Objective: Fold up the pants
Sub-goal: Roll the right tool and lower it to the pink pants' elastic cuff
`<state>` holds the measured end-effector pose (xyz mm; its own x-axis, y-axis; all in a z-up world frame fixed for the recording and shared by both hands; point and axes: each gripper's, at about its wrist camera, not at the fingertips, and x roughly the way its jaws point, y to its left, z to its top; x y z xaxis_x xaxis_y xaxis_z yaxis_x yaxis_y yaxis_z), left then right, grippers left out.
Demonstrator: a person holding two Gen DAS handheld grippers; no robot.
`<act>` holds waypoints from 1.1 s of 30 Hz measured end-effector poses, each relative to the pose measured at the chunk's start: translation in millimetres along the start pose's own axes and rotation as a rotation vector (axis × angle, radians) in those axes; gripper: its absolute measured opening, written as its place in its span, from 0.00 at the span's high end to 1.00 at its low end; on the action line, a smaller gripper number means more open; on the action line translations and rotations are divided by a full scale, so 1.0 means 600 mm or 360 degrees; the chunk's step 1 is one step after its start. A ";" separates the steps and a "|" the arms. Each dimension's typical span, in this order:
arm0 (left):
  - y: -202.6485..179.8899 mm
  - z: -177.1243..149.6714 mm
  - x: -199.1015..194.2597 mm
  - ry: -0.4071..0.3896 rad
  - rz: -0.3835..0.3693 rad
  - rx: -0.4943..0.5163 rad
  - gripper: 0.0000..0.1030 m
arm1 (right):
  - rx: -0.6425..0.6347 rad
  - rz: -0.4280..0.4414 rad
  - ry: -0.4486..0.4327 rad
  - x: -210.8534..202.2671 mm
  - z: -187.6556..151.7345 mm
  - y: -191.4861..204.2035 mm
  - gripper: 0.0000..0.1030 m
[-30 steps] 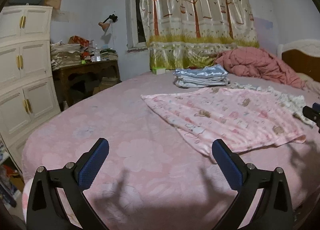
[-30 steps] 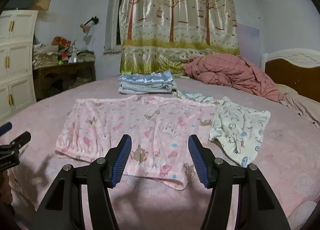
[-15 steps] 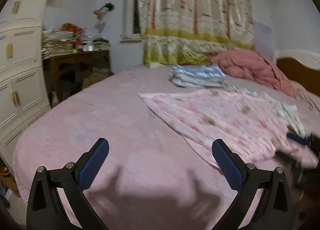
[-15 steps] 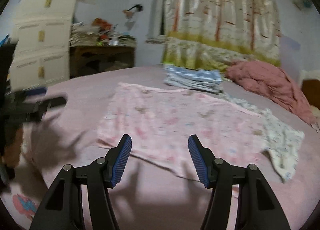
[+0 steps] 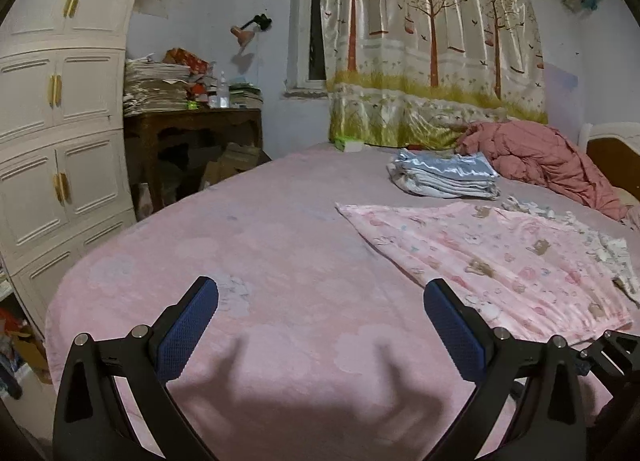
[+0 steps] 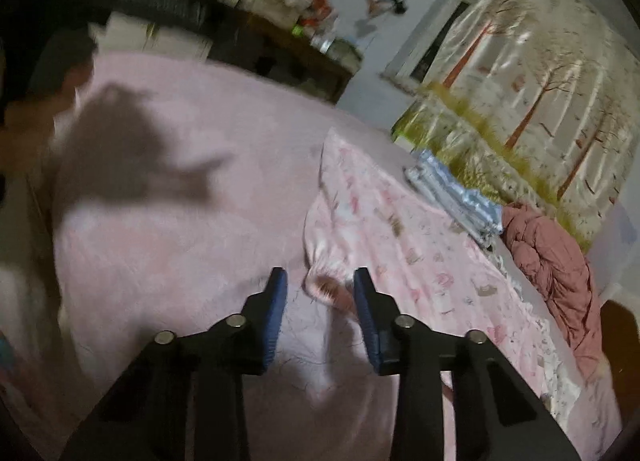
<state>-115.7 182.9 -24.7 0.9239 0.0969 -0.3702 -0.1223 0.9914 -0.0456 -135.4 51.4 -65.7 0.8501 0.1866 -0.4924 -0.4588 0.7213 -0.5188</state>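
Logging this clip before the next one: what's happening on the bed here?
A person holding a gripper in each hand is starting to fold the pink pants spread on the bed. The right gripper is at a gathered cuff, its fingers closing around it but not yet pressing. The left gripper hangs open over bare bedding, beside the pants.

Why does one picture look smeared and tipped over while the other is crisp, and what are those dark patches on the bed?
Right wrist view: smeared by motion and tilted, pink pants soft-edged. Left wrist view: sharp, though the fisheye bends the cabinet. The dark patches are shadows on the bedspread, in both views.
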 end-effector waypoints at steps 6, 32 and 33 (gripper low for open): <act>0.001 -0.015 0.018 0.0057 -0.0015 0.0009 0.01 | -0.0196 -0.0208 0.0027 0.012 0.004 0.017 0.67; -0.005 -0.027 0.019 0.0061 -0.0019 0.0024 0.01 | -0.0590 -0.0407 0.0194 0.026 0.016 0.039 0.70; -0.005 -0.027 0.019 0.0061 -0.0020 0.0023 0.01 | -0.0588 -0.0405 0.0194 0.029 0.019 0.041 0.70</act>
<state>-110.6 179.6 -44.1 0.9108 0.0811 -0.4047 -0.1051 0.9938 -0.0373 -128.6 79.9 -78.9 0.9212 -0.0613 -0.3843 -0.3196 0.4442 -0.8370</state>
